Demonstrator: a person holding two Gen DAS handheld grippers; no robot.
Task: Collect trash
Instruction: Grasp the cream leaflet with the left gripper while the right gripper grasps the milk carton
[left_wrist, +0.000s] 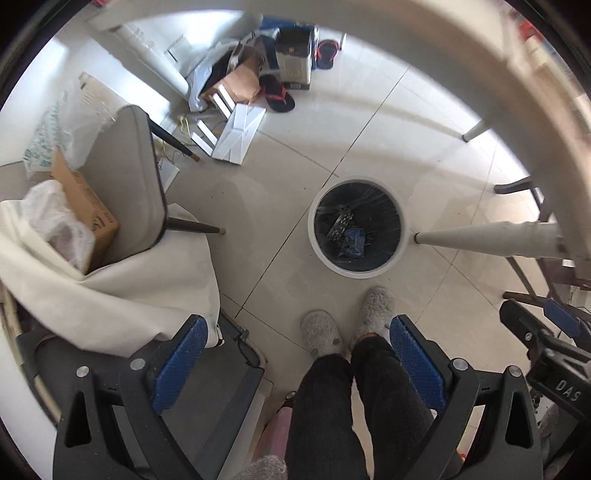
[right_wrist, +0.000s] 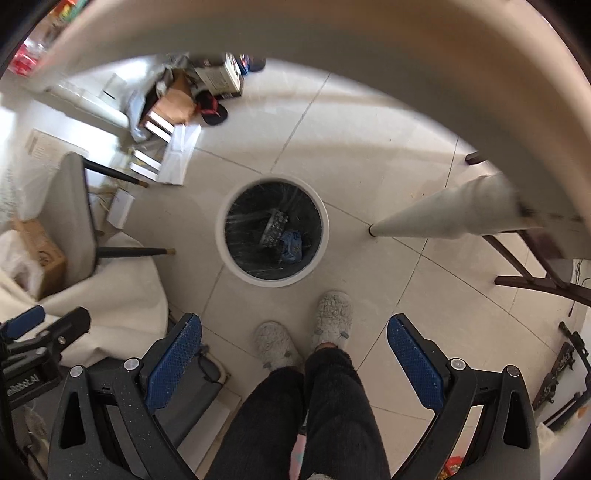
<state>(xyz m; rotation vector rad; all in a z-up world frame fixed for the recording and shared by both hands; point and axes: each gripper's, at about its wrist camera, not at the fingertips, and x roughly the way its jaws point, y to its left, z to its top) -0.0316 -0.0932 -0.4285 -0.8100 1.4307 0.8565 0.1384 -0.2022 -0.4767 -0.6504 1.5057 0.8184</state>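
Both tools hang spread and empty above the floor: the left tool and the right tool, each with its blue pads wide apart and nothing between them. Below them stands the round white trash bin, lined with a dark bag, just beyond the person's grey slippers and beside a pale counter leg. Inside lie a crumpled blue wrapper and a silvery patterned packet. Such scraps look light, soft and crushable; I judge a pinch on a raised fold would hold best, since flat film may slip.
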